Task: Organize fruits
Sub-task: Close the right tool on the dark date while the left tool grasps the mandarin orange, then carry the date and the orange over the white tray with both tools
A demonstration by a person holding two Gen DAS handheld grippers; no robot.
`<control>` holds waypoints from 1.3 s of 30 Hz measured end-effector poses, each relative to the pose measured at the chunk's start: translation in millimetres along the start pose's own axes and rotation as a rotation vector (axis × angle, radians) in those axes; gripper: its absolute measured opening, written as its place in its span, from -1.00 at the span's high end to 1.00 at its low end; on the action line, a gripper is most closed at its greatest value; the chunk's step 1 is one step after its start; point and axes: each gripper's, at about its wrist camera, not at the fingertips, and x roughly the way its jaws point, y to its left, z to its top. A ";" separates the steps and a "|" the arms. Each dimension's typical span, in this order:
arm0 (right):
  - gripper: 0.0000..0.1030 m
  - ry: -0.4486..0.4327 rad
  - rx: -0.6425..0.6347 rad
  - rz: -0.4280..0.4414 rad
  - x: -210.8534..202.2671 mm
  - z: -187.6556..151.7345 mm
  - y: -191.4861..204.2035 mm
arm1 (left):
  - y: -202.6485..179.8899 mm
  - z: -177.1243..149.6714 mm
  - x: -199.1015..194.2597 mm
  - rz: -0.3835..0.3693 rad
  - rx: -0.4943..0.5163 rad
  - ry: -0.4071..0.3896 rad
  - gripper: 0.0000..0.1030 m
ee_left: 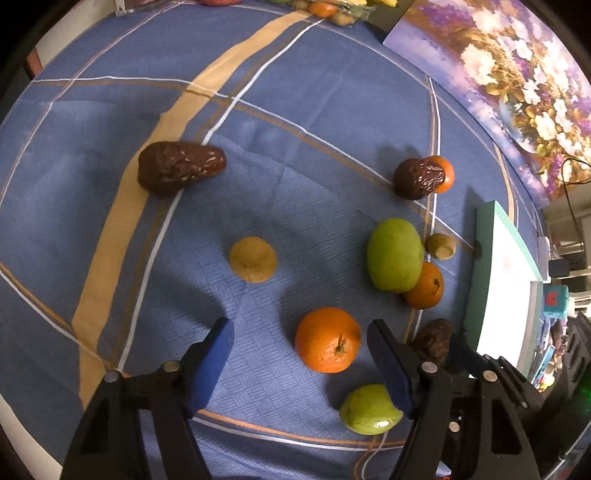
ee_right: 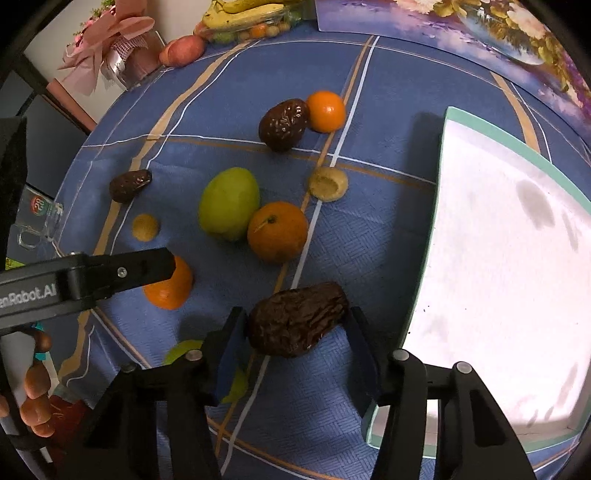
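Observation:
My left gripper (ee_left: 301,350) points down at the blue checked cloth (ee_left: 295,129), open, with an orange (ee_left: 327,339) lying between its blue pads. The right pad is close to the orange and the left pad stands well clear. My right gripper (ee_right: 295,332) is shut on a dark brown wrinkled fruit (ee_right: 299,319) that rests on the cloth, a pad pressing each end. In the right wrist view one finger of the left gripper (ee_right: 147,269) hangs over that same orange (ee_right: 170,291). A white tray with a green rim (ee_right: 498,258) lies just right of the brown fruit.
Loose on the cloth are a green fruit (ee_right: 229,203), another orange (ee_right: 277,230), two more brown fruits (ee_right: 283,124) (ee_right: 130,185), a small orange (ee_right: 326,110) and tan fruits (ee_right: 328,183). A half-hidden green fruit (ee_left: 369,410) lies by my left gripper. A banana container (ee_right: 251,14) stands at the back.

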 end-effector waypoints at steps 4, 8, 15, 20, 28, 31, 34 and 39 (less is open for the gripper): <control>-0.08 -0.025 0.005 0.001 -8.4 -1.9 -2.0 | -1.1 -3.8 4.2 -0.007 0.000 0.011 -0.35; -0.08 -0.068 0.014 -0.003 -22.2 -3.4 -4.4 | -7.5 -9.0 8.2 -0.035 0.006 0.018 -0.07; -0.08 -0.145 0.045 0.006 -48.5 -8.2 -11.1 | -16.8 -17.5 14.2 -0.067 0.014 0.032 0.22; -0.08 -0.185 0.068 0.018 -60.1 -8.8 -13.7 | -17.9 -9.0 1.4 -0.064 0.005 -0.027 0.24; -0.08 -0.237 0.235 -0.063 -77.7 -14.1 -60.0 | -43.1 -14.2 -29.9 -0.089 0.080 -0.137 0.24; -0.08 -0.233 0.330 -0.097 -80.1 -20.7 -86.1 | -61.6 -18.7 -36.6 -0.096 0.138 -0.164 0.24; -0.08 -0.233 0.402 -0.123 -84.3 -29.3 -109.3 | -78.1 -23.0 -40.9 -0.109 0.194 -0.178 0.24; -0.08 -0.257 0.467 -0.162 -96.4 -42.3 -136.5 | -114.6 -36.8 -47.7 -0.126 0.313 -0.198 0.24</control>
